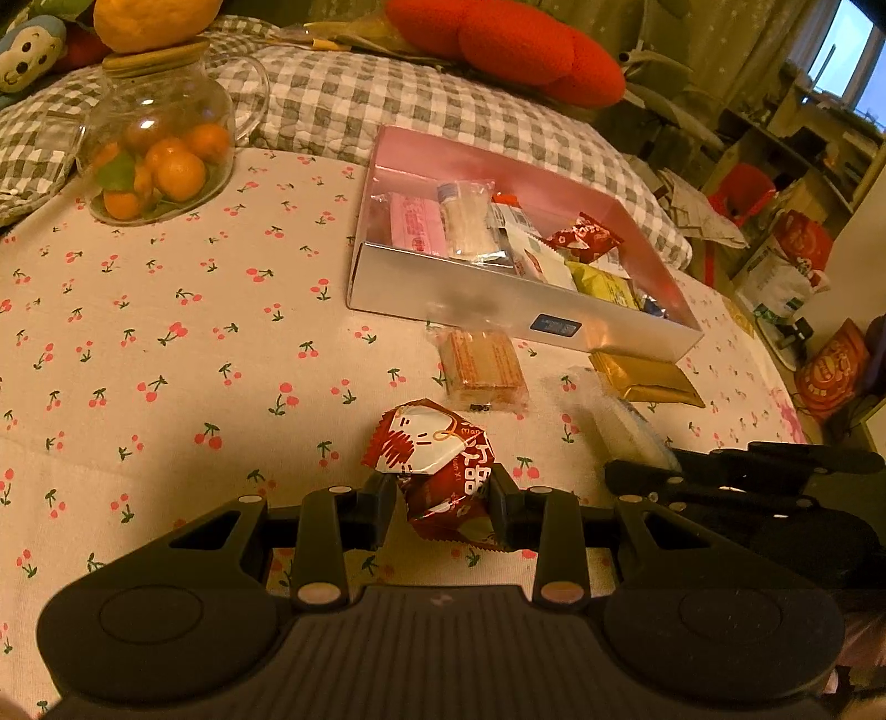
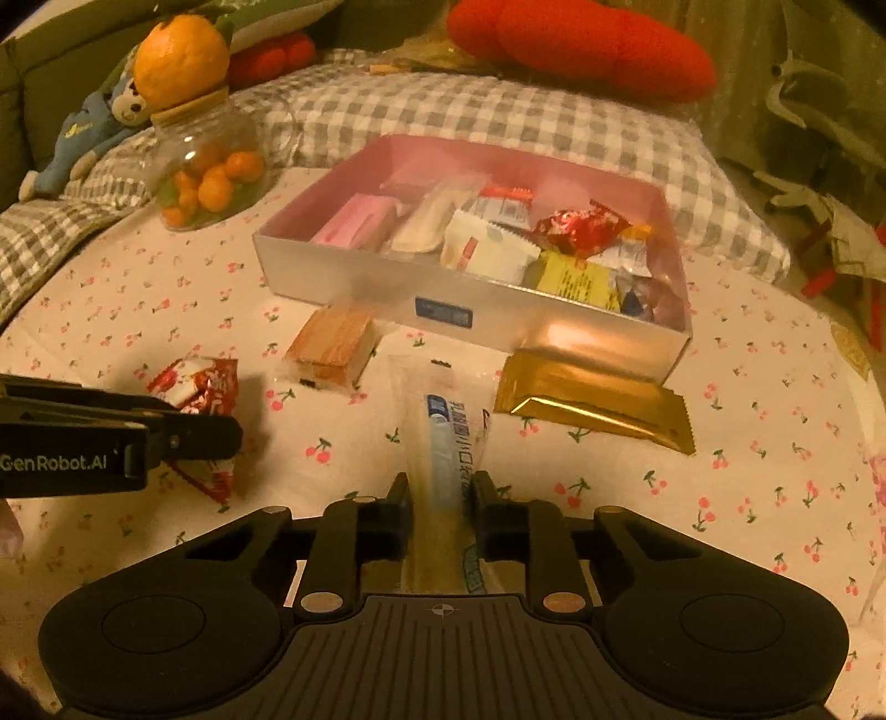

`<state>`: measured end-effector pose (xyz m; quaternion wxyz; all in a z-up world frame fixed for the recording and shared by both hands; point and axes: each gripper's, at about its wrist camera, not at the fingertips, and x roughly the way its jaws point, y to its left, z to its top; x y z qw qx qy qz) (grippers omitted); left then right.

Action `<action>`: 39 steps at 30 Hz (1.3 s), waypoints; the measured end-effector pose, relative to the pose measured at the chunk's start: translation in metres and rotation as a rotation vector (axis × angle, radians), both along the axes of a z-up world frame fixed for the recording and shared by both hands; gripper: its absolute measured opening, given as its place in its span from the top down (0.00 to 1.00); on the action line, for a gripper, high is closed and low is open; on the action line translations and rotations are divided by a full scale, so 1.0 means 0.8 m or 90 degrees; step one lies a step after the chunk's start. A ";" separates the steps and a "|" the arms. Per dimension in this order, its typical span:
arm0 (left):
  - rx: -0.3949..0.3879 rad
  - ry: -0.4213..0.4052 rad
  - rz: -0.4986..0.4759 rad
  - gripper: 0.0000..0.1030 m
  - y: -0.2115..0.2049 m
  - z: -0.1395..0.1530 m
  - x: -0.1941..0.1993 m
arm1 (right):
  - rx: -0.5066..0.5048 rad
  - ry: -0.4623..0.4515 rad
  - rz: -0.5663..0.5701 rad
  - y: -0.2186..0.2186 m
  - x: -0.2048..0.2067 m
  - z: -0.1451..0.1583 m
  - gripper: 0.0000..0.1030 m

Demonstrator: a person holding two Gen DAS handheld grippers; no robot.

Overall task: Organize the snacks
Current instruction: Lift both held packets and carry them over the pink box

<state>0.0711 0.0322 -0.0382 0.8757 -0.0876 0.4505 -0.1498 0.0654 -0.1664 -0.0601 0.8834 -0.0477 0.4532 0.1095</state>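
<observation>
My left gripper [image 1: 443, 493] is shut on a red and white snack packet [image 1: 437, 471], low over the cherry-print cloth; the packet also shows in the right wrist view [image 2: 202, 385]. My right gripper [image 2: 440, 493] is shut on a long clear packet with a blue label [image 2: 443, 443]. A silver box with a pink inside [image 1: 443, 299] [image 2: 343, 282] holds several snacks. In front of it lie a wafer packet [image 1: 482, 368] [image 2: 332, 346] and a gold packet [image 1: 645, 379] [image 2: 592, 407].
A glass jar of small oranges [image 1: 158, 149] [image 2: 207, 171] stands at the back left with a big orange on its lid. A checked cushion [image 1: 443, 105], a red cushion [image 1: 509, 44] and a plush toy [image 2: 94, 133] lie behind the table.
</observation>
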 end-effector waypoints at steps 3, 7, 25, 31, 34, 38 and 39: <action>-0.001 -0.001 0.001 0.69 0.000 0.000 0.000 | 0.008 -0.006 -0.007 -0.003 0.000 0.005 0.81; -0.004 -0.004 0.002 0.69 0.001 0.002 0.002 | 0.038 -0.008 -0.017 -0.009 0.000 0.016 0.81; -0.009 -0.048 -0.008 0.69 -0.003 0.034 0.015 | 0.128 -0.023 -0.066 -0.041 0.011 0.060 0.81; -0.005 -0.087 -0.034 0.69 -0.012 0.054 0.039 | 0.164 -0.034 -0.104 -0.066 0.034 0.076 0.81; 0.010 -0.094 -0.043 0.69 -0.019 0.056 0.057 | 0.175 -0.036 -0.120 -0.072 0.053 0.077 0.81; 0.060 -0.115 -0.057 0.69 -0.031 0.053 0.089 | 0.193 -0.036 -0.140 -0.078 0.081 0.075 0.81; 0.065 -0.120 -0.058 0.69 -0.032 0.053 0.095 | 0.199 -0.038 -0.143 -0.079 0.088 0.074 0.81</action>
